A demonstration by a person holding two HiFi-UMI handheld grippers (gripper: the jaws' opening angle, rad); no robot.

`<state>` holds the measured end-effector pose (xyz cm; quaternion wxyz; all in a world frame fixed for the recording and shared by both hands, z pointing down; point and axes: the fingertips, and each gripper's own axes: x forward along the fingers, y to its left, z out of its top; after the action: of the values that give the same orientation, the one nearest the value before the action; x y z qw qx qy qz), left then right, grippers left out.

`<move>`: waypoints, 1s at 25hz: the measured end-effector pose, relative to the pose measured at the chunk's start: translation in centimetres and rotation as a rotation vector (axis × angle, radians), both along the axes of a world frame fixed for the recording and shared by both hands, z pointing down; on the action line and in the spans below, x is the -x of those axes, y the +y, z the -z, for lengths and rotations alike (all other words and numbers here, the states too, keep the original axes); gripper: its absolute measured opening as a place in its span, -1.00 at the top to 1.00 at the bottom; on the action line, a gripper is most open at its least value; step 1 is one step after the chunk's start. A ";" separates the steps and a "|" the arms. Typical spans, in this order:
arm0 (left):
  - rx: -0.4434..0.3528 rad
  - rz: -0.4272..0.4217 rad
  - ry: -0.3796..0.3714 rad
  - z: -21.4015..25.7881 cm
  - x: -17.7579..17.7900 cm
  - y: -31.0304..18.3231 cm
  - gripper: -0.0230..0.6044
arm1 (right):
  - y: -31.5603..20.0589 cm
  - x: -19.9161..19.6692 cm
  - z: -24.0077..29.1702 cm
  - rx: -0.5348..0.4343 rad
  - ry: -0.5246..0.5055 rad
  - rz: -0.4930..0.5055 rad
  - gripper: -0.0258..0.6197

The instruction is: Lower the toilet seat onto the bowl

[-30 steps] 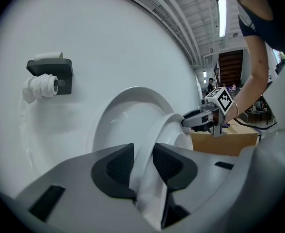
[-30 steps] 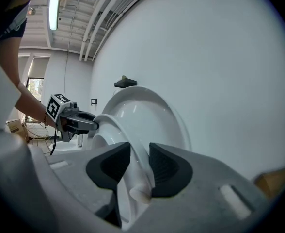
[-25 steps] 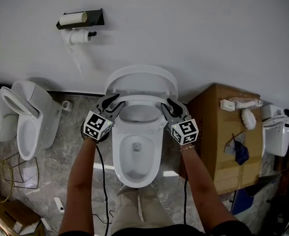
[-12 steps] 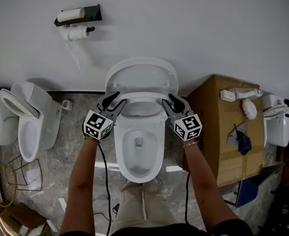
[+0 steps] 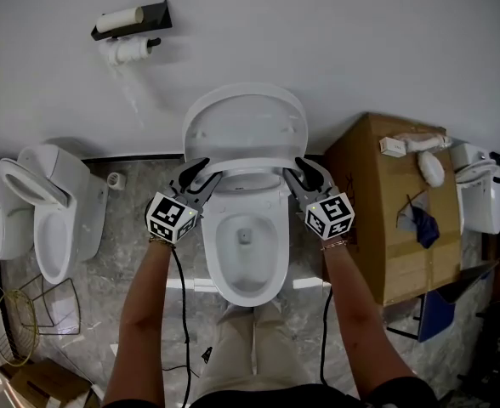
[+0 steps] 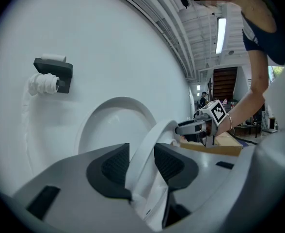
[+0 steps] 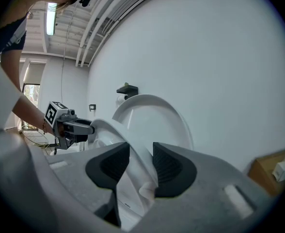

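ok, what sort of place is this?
Likely a test or demo space, not a home bathroom: the toilet has more toilets beside it and a cardboard box against the wall.

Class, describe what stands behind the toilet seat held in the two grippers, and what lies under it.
Behind the seat stands the raised lid, against the white wall. Under it lies the open bowl; the hinges are covered.

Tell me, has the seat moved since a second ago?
Yes: the seat has tipped forward, away from the upright lid and toward the bowl; more lid shows above it now.
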<state>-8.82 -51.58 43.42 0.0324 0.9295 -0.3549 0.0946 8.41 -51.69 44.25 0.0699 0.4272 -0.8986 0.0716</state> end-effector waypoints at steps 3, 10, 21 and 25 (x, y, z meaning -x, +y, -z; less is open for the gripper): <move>-0.003 -0.017 -0.002 -0.1 -0.1 1.1 0.47 | 1.1 -0.1 -0.1 -0.007 0.007 -0.005 0.50; -0.002 -0.057 0.015 -0.3 -0.2 4.1 0.44 | 3.9 -0.1 -0.3 -0.015 0.025 -0.034 0.49; -0.014 -0.083 0.035 -0.7 -0.6 8.5 0.41 | 8.2 -0.3 -1.0 -0.032 0.066 -0.043 0.47; -0.027 -0.089 0.032 -1.3 -0.7 10.3 0.40 | 9.9 -0.5 -1.5 -0.049 0.075 -0.049 0.46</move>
<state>-8.08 -41.27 44.74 0.0212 0.9461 -0.3140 0.0763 8.88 -41.76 45.74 0.0911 0.4532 -0.8861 0.0353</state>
